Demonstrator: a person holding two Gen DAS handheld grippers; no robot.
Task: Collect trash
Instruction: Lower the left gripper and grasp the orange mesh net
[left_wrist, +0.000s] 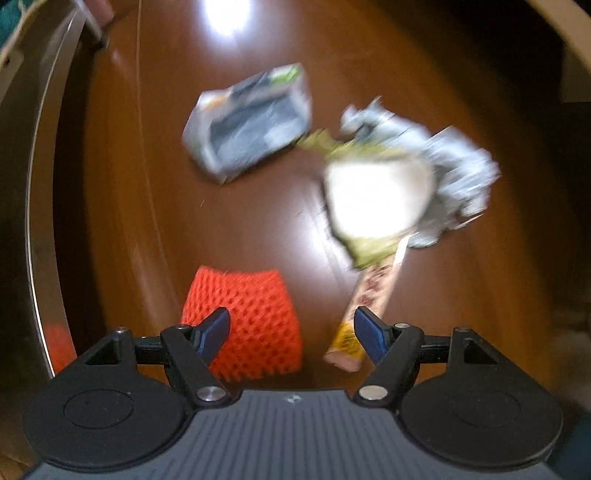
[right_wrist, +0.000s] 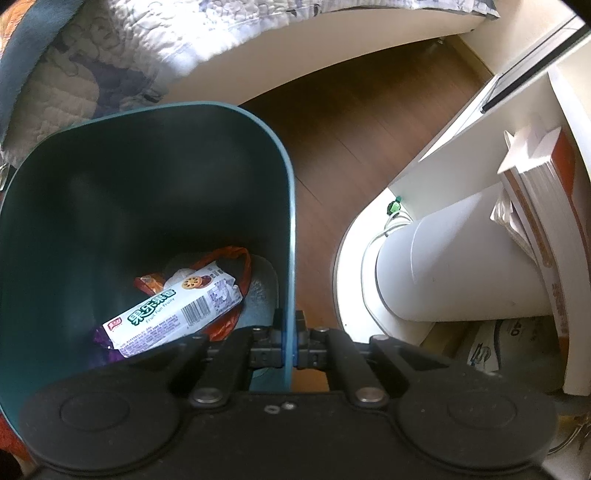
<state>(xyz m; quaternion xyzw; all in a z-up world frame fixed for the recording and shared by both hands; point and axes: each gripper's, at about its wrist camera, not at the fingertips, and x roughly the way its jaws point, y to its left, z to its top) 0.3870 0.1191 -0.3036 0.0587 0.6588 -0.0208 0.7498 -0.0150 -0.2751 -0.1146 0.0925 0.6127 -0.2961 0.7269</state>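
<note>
In the left wrist view, trash lies on the brown wooden floor: an orange foam net (left_wrist: 245, 325), a grey-white carton (left_wrist: 251, 122), a white and green wrapper (left_wrist: 376, 203), crumpled silvery paper (left_wrist: 458, 170) and a long snack wrapper (left_wrist: 365, 310). My left gripper (left_wrist: 291, 334) is open and empty above the floor, its blue fingertips (left_wrist: 214, 332) over the net's near edge. The view is blurred. In the right wrist view, my right gripper (right_wrist: 290, 341) is shut on the rim of a teal trash bin (right_wrist: 288, 206). A biscuit packet (right_wrist: 173, 306) and an orange bag (right_wrist: 236, 258) lie inside.
A metal-edged furniture base (left_wrist: 33, 221) curves along the left. In the right wrist view a quilted bed (right_wrist: 110, 55) is behind the bin, and a white shelf (right_wrist: 443, 155) with a white cylinder (right_wrist: 450, 262), cables and books (right_wrist: 543, 206) stands to the right.
</note>
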